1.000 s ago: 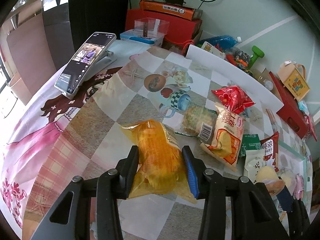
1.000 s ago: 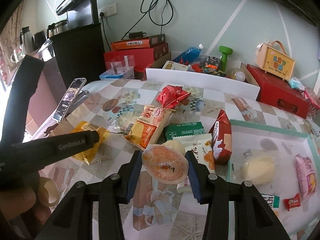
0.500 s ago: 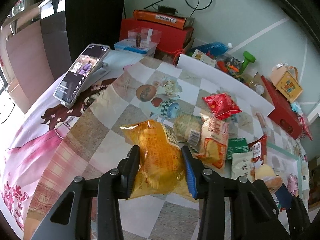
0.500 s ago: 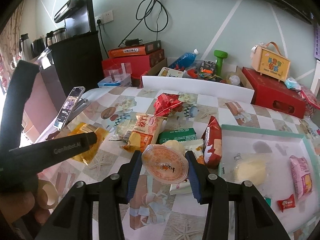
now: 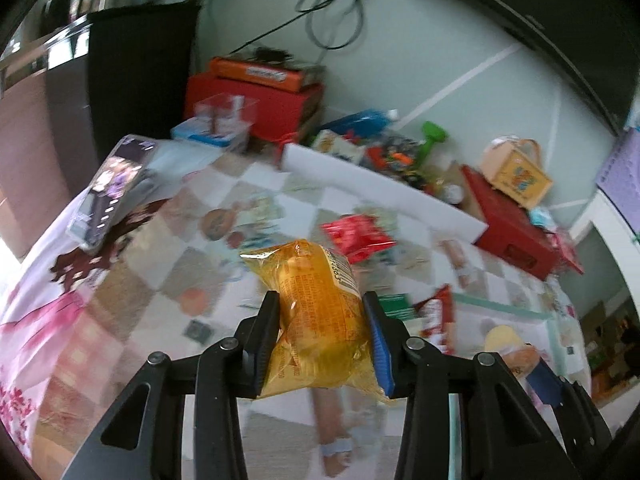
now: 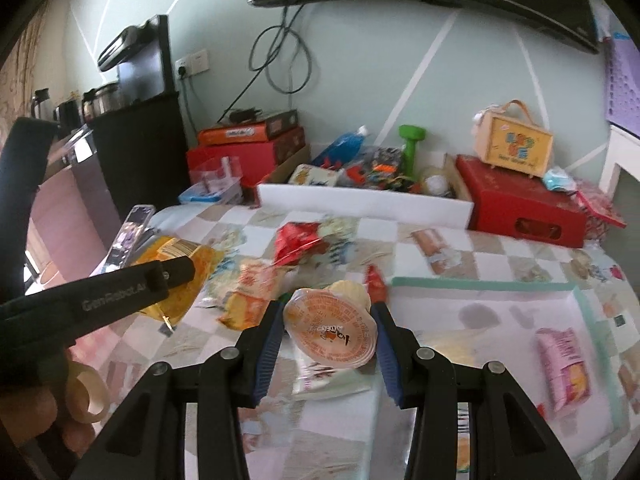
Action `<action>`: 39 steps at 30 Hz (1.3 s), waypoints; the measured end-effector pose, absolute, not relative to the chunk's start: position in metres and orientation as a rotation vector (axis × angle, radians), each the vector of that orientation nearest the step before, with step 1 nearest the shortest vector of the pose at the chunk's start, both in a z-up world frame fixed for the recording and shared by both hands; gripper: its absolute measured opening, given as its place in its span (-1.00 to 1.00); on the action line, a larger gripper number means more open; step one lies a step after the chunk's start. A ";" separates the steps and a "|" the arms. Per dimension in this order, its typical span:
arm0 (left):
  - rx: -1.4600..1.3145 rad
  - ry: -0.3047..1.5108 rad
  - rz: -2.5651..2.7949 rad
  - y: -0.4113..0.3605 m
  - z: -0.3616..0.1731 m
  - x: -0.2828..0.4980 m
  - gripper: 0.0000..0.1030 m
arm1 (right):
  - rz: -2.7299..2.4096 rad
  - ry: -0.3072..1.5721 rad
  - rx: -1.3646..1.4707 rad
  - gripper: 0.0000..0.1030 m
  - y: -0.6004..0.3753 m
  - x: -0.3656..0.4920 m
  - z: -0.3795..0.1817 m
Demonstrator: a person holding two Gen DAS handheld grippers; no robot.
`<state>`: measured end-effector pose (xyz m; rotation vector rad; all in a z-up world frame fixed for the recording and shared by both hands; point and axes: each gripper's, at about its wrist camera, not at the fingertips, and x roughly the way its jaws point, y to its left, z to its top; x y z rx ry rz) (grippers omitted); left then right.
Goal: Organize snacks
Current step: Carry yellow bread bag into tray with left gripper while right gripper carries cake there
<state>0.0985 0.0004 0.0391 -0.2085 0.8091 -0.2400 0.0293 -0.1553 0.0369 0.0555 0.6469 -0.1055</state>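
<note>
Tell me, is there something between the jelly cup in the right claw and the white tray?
Nothing visible blocks it. The jelly cup is held above the table, and the white tray lies just right of it, its near area bare.

Left gripper (image 5: 322,334): fingers (image 5: 267,340) clamped on something, lifted.
Right gripper (image 6: 328,334): fingers (image 6: 269,344) pinching something, raised.

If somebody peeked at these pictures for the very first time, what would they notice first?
Probably the shiny yellow snack bag, pinched in the left hand-held gripper right in the middle of its view. Next, the round orange jelly cup squeezed in the right hand-held gripper. Behind both, the checkered tablecloth is littered with packets, like a red one near the middle.
</note>
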 end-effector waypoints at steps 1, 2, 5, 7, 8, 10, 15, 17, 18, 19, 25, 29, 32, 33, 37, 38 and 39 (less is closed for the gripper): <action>-0.206 0.800 -0.257 -0.006 0.042 0.097 -0.17 | -0.124 0.641 0.064 -0.08 -0.164 0.028 0.038; -0.203 0.789 -0.274 -0.013 0.045 0.095 -0.17 | -0.139 0.637 0.074 -0.08 -0.172 0.027 0.039; -0.193 0.750 -0.348 -0.038 0.056 0.089 -0.17 | -0.203 0.626 0.124 -0.08 -0.205 0.022 0.043; -0.182 0.738 -0.395 -0.054 0.060 0.086 -0.17 | -0.245 0.618 0.143 -0.08 -0.224 0.018 0.044; -0.174 0.734 -0.416 -0.062 0.061 0.084 -0.17 | -0.265 0.616 0.151 -0.08 -0.233 0.016 0.045; -0.156 0.733 -0.454 -0.079 0.061 0.081 -0.17 | -0.309 0.608 0.173 -0.08 -0.253 0.011 0.046; -0.138 0.738 -0.520 -0.114 0.050 0.082 -0.17 | -0.394 0.587 0.225 -0.08 -0.294 -0.003 0.049; -0.127 0.739 -0.542 -0.128 0.045 0.085 -0.17 | -0.415 0.583 0.238 -0.08 -0.305 -0.006 0.048; -0.116 0.740 -0.551 -0.136 0.043 0.087 -0.17 | -0.425 0.584 0.244 -0.08 -0.311 -0.006 0.046; -0.109 0.737 -0.559 -0.142 0.042 0.087 -0.17 | -0.435 0.590 0.250 -0.08 -0.316 -0.006 0.044; -0.047 0.710 -0.609 -0.177 0.033 0.085 -0.17 | -0.439 0.637 0.284 -0.08 -0.332 0.004 0.023; -0.038 0.739 -0.618 -0.192 0.020 0.090 -0.17 | -0.430 0.669 0.287 -0.08 -0.332 0.011 0.009; -0.029 0.758 -0.620 -0.199 0.012 0.092 -0.17 | -0.432 0.697 0.282 -0.08 -0.332 0.016 0.000; -0.026 0.764 -0.621 -0.201 0.009 0.093 -0.17 | -0.431 0.704 0.285 -0.08 -0.333 0.017 -0.003; -0.015 0.789 -0.618 -0.207 0.002 0.095 -0.17 | -0.432 0.721 0.299 -0.08 -0.335 0.017 -0.008; -0.012 0.792 -0.617 -0.208 0.001 0.095 -0.17 | -0.434 0.723 0.299 -0.08 -0.336 0.017 -0.009; -0.008 0.795 -0.618 -0.208 0.000 0.095 -0.17 | -0.435 0.725 0.298 -0.08 -0.336 0.017 -0.009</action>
